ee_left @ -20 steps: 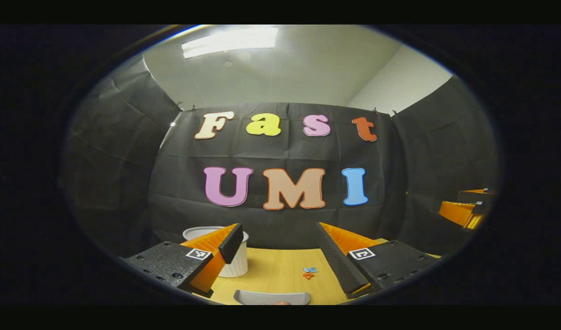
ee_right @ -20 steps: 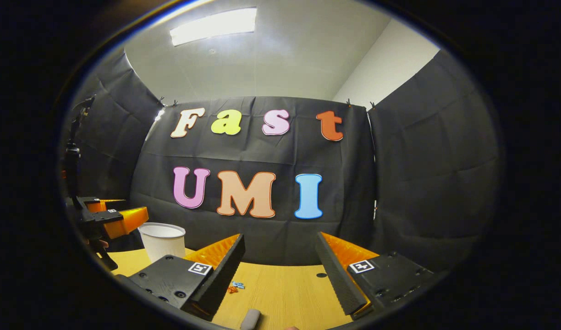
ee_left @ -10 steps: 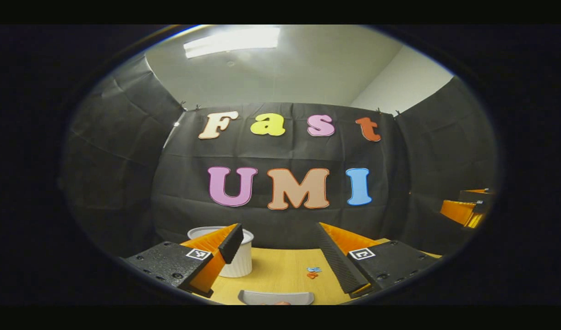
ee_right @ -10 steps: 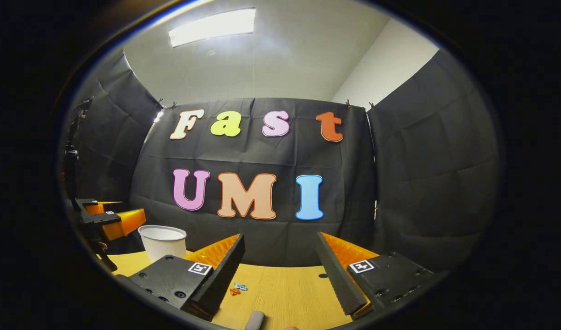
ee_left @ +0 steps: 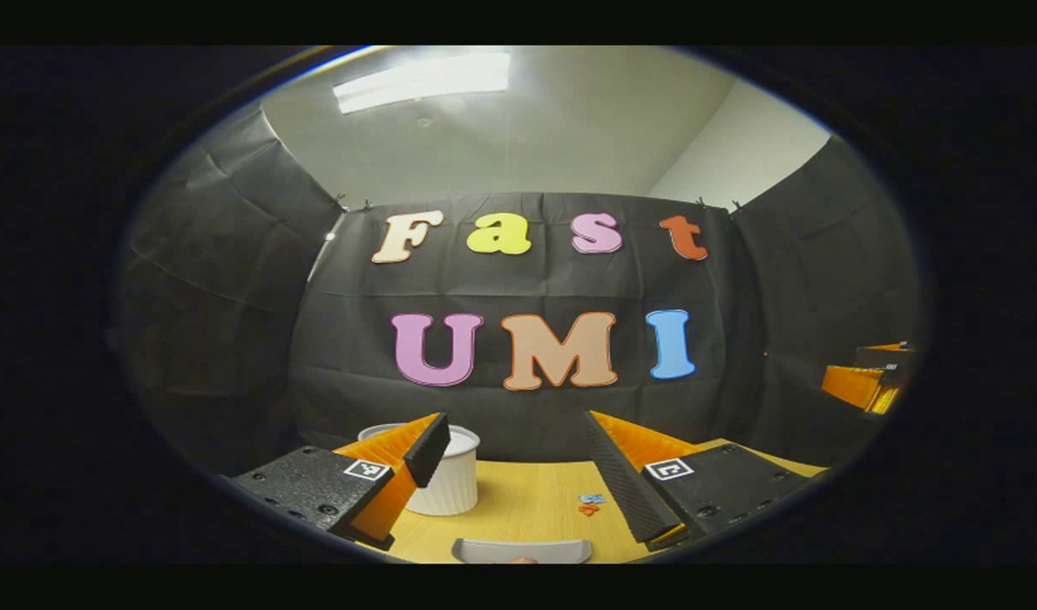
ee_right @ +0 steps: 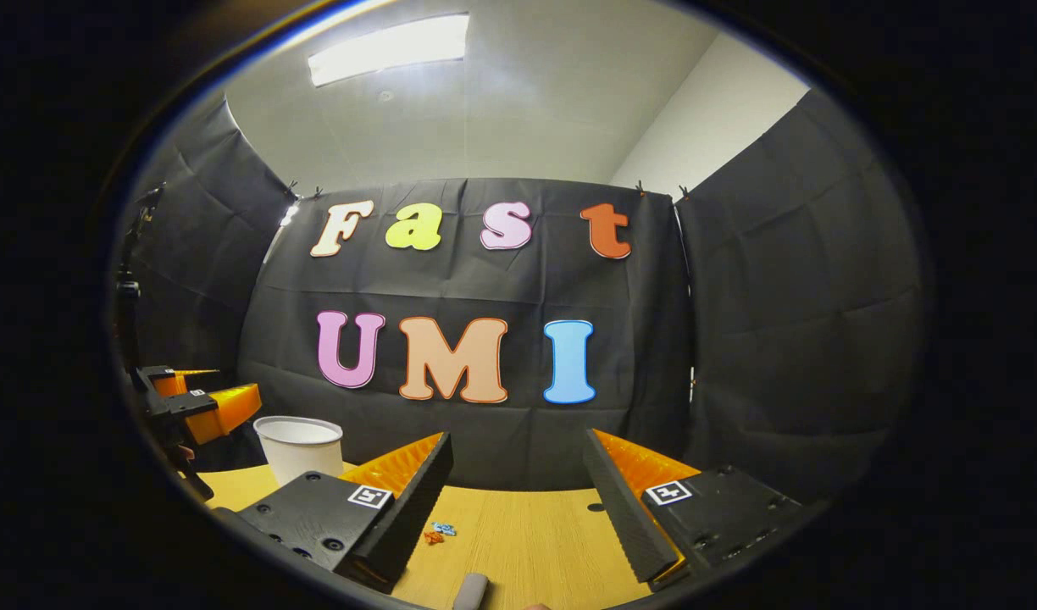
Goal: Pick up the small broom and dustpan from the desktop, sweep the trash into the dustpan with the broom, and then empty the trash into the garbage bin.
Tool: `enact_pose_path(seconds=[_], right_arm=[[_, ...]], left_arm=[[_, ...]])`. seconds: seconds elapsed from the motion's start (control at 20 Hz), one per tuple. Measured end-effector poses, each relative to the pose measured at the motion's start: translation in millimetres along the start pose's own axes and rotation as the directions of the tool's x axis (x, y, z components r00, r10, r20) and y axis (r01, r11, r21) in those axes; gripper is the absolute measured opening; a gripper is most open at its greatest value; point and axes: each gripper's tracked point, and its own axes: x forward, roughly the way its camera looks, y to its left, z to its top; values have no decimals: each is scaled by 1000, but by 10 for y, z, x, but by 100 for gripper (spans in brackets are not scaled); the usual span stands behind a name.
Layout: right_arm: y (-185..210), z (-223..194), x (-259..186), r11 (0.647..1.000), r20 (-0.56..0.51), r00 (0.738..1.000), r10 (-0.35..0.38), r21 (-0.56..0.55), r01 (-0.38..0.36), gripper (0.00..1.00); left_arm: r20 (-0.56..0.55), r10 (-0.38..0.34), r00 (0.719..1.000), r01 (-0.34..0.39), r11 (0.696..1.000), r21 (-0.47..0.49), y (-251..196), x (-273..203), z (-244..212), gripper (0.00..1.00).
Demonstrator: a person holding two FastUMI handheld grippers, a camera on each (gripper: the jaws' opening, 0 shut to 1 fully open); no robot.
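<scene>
Only a grey curved edge of the dustpan [ee_left: 521, 551] showed at the bottom of the left gripper view, the rest cut off. In the right gripper view, a grey rounded handle tip [ee_right: 471, 590], maybe the broom's, poked up from the bottom edge. The white garbage bin [ee_left: 452, 481] stood on the counter [ee_left: 527, 500], partly behind the left tool [ee_left: 518, 462]. Small trash bits [ee_left: 590, 504] lay near it. Both the left tool and the right tool [ee_right: 518, 479] were wide open and held nothing.
</scene>
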Motion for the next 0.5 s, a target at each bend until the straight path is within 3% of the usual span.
enact_pose_path(seconds=[0.5], right_arm=[[60, 22, -34, 1000, 8, 1000, 21, 12, -22, 92]], left_arm=[[-4, 4, 1000, -4, 1000, 4, 19, -39, -16, 92]])
